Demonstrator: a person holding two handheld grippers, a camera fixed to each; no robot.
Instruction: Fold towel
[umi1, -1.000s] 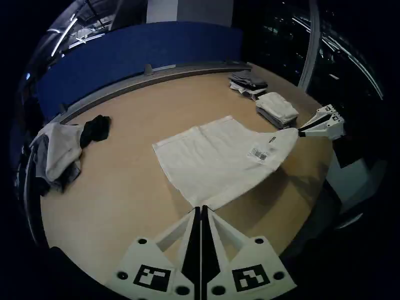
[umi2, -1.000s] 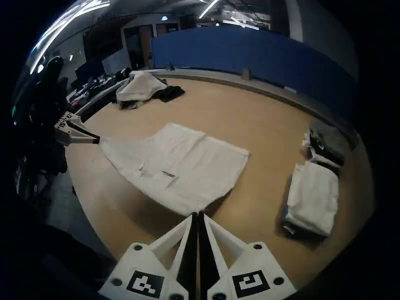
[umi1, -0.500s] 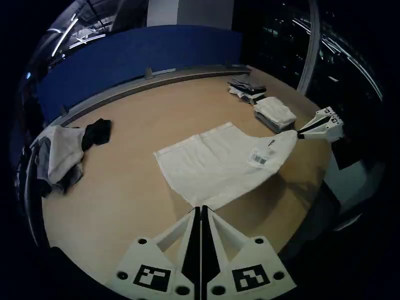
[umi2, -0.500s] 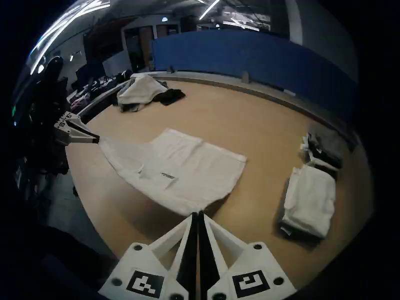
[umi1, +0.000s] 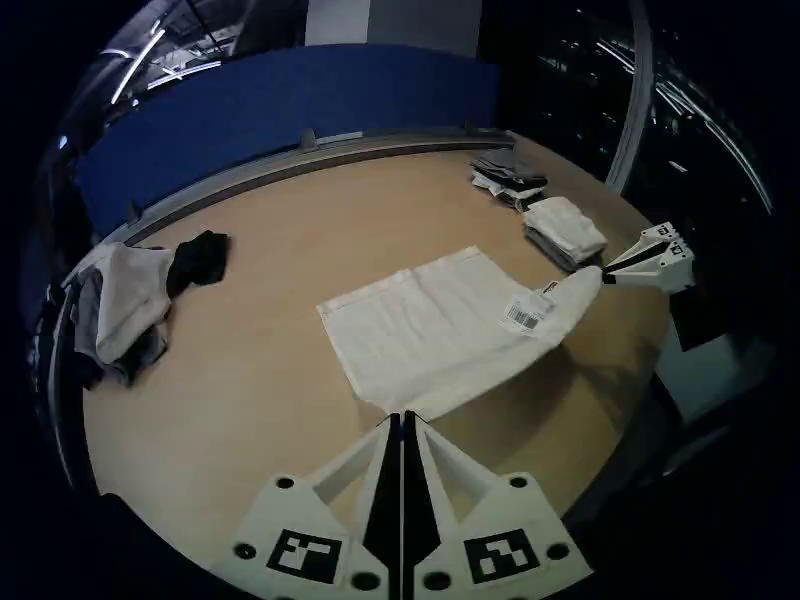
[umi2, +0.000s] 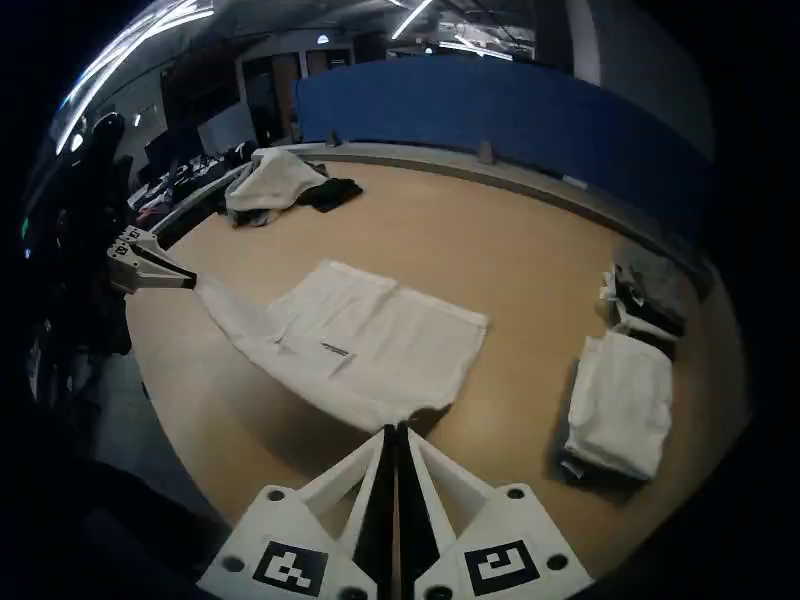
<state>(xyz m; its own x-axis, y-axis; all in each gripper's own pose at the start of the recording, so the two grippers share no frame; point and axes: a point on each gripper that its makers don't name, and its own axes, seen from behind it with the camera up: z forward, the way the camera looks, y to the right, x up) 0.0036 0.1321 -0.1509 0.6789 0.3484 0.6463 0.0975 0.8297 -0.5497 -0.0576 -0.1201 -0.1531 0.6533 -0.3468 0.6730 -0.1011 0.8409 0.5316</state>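
A white towel with a barcode tag lies spread on the round wooden table, its near edge lifted. My left gripper is shut on the towel's near corner. My right gripper, seen at the far right of the left gripper view, pinches the opposite corner. In the right gripper view the towel stretches from my right gripper, shut on one corner, to the left gripper holding the other corner off the table's edge.
Folded towels and a darker folded pile sit at one side of the table. A heap of white and black cloths lies at the other side. A blue partition runs behind the table.
Both grippers have lifted the held edge and carried it forward over the towel. The cloth on the table looks shorter and the raised edge sags more between the corners.
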